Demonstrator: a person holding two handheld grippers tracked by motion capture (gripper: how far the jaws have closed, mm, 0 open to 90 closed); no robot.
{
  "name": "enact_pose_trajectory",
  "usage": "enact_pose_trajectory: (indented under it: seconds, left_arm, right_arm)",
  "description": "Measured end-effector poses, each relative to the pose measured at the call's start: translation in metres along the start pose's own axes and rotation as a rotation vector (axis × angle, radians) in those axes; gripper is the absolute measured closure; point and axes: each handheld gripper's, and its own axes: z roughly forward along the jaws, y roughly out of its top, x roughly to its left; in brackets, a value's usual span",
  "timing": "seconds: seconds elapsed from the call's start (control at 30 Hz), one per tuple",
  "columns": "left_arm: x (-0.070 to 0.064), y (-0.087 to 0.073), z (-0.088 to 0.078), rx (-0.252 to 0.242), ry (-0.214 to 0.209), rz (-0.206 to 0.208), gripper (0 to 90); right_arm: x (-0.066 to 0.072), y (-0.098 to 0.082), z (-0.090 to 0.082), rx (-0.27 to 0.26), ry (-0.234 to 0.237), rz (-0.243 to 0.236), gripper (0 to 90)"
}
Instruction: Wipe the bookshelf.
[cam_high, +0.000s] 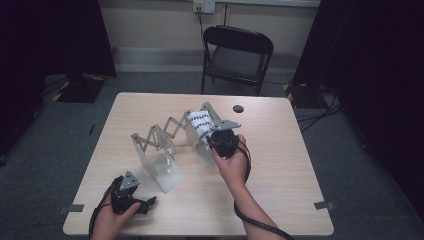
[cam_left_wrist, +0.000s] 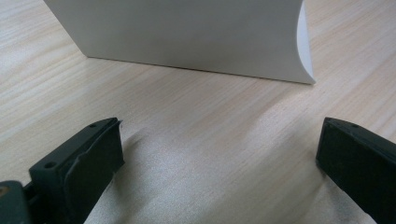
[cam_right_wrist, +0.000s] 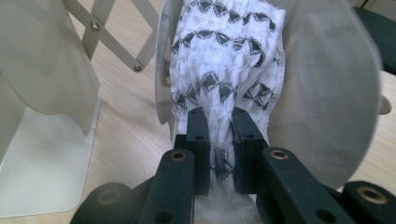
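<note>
The right tongs (cam_right_wrist: 219, 140) grip the patterned white sock (cam_right_wrist: 229, 60) on the accordion rack (cam_high: 167, 131) mid-worktop (seemingly half done); the left tongs (cam_left_wrist: 219, 154) rest open near the front-left corner.

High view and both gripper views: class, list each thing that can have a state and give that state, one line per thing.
Rack: stretched out, scissor links extended, standing on the table.
Cloth: white with black pattern, bunched between two rack plates, pinched at its lower end.
Right gripper: shut on the cloth.
Left gripper: open, nothing between the jaws, low over the table.
Chair: unfolded, unoccupied.
</note>
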Motion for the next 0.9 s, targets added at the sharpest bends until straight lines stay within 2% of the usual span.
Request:
enact_pose_trajectory:
  seconds: [0.43,0.63,0.9]
  left_arm:
    - [0.000,0.000,0.000,-0.002,-0.002,-0.003,0.1]
    - [0.000,0.000,0.000,-0.002,-0.003,-0.006,0.1]
    - [-0.001,0.000,0.000,-0.002,-0.006,-0.009,0.0]
  right_arm:
    - [0.001,-0.028,0.028,0.075,0.016,0.008,79.9]
    - [-0.002,-0.044,0.042,0.119,0.026,0.033,79.8]
    - [0.000,-0.058,0.052,0.160,0.047,0.032,79.6]
